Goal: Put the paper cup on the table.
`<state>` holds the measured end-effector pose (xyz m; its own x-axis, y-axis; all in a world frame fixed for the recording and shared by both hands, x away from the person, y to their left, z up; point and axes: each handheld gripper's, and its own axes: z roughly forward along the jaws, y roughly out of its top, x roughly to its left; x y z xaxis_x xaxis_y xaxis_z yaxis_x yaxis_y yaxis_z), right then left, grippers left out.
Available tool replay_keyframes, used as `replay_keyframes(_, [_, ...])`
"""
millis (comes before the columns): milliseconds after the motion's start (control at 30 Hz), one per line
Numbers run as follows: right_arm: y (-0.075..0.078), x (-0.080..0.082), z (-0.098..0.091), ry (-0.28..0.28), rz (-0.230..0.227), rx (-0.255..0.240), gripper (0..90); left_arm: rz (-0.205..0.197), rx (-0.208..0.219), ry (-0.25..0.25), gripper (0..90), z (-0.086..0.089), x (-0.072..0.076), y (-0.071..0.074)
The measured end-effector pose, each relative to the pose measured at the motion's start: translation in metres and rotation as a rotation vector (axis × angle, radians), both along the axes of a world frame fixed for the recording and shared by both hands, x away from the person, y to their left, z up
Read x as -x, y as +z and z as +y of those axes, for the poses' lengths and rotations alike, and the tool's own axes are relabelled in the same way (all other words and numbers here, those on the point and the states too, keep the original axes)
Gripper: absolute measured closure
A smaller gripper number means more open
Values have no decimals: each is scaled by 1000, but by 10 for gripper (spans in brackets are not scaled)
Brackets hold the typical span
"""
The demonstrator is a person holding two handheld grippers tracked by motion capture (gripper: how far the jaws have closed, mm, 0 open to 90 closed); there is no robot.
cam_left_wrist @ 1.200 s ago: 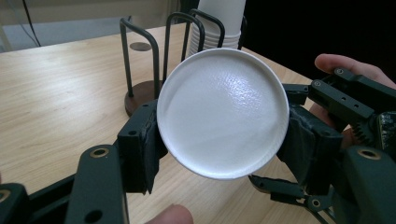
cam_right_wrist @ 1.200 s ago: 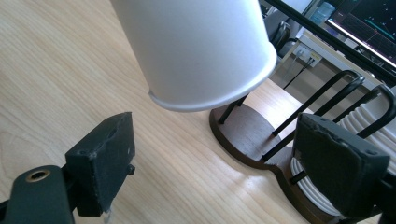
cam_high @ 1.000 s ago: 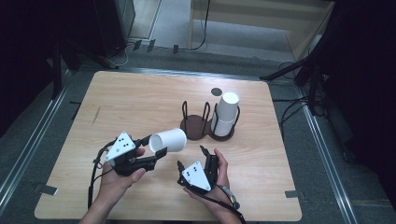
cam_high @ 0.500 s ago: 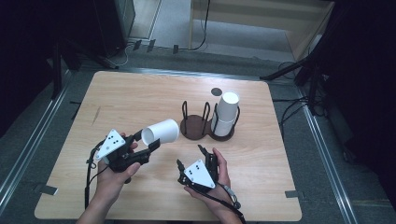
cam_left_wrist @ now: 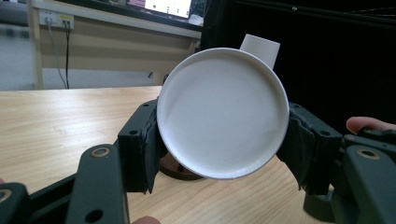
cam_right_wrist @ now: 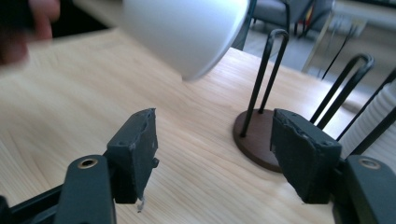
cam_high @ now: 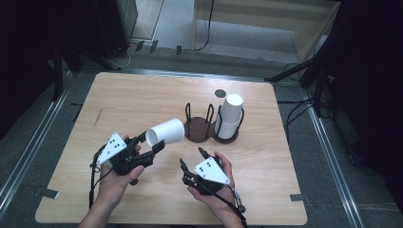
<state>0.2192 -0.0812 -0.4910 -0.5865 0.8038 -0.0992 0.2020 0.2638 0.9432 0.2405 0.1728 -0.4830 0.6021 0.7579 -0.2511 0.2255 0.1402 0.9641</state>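
Pinching a white paper cup (cam_high: 165, 132) by its sides, the left gripper (cam_high: 151, 144) holds it lifted off the table (cam_high: 119, 99) and lying on its side. In the left gripper view the cup's round end (cam_left_wrist: 223, 113) faces the camera, and the dark pads (cam_left_wrist: 148, 144) press on it from both sides. Beyond that gripper's tips, past the held cup, stands a dark wire cup holder (cam_high: 211, 124) with two round bays. The bay nearer the held cup is bare; the farther one carries a stack of white cups (cam_high: 230, 115), whose top peeks over the held cup's rim in the left gripper view (cam_left_wrist: 260, 48).

The right gripper (cam_high: 192, 159) sits beside the left one, a little nearer the person, its jaws having just been closing. In the right gripper view they stand apart with only bare wood between the pads (cam_right_wrist: 140, 149); nothing is gripped. Ahead of them and up to the left the held cup (cam_right_wrist: 187, 32) hangs over the table, and ahead to the right is the holder's brown base (cam_right_wrist: 254, 137) with its black wire loops.

No brand, label or writing can be read on the cups, the holder or the grey plates atop the grippers; a small dark round mark (cam_high: 220, 93) lies on the table beyond the stack.
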Motion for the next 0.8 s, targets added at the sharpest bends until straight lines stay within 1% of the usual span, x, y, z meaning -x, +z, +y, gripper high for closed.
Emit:
replay_keyframes(33, [3, 0, 1, -15, 9, -18, 287, -2, 5, 1, 362, 0, 0, -1])
replay_keyframes(100, [6, -2, 3, -43, 27, -37, 237, -9, 7, 4, 362, -1, 0, -2])
replay_keyframes(167, [8, -2, 5, -57, 45, -58, 190, -15, 11, 6, 362, -1, 0, -1])
replay_keyframes(233, [10, -2, 6, -64, 56, -81, 177, -24, 17, 8, 362, -1, 0, -1])
replay_keyframes(333, [13, -4, 7, -70, 114, -164, 135, -40, 12, 10, 362, -1, 0, -2])
replay_keyframes(367, [14, -5, 6, -71, 137, -199, 121, -45, 12, 10, 362, -2, 0, -2])
replay_keyframes(433, [16, -7, 6, -84, 184, -274, 66, -53, 19, 5, 363, -3, 0, -3])
replay_keyframes(467, [16, -8, 6, -90, 204, -306, 30, -58, 24, -2, 363, -3, 1, -3])
replay_keyframes(500, [17, -9, 7, -105, 220, -332, 13, -67, 25, -7, 362, -4, 1, -3])
replay_keyframes(533, [18, -9, 8, -118, 228, -352, 5, -74, 21, -9, 363, -5, 2, -3])
replay_keyframes(567, [19, -9, 8, -122, 234, -380, 4, -77, 21, -12, 363, -6, 2, -3])
replay_keyframes(633, [21, -9, 10, -121, 261, -440, 3, -79, 21, -16, 362, -8, 2, -4])
replay_keyframes(667, [22, -8, 11, -128, 269, -462, 4, -81, 19, -16, 362, -8, 2, -4])
replay_keyframes(800, [25, -9, 13, -138, 316, -570, 5, -90, 30, -17, 363, -9, 3, -6])
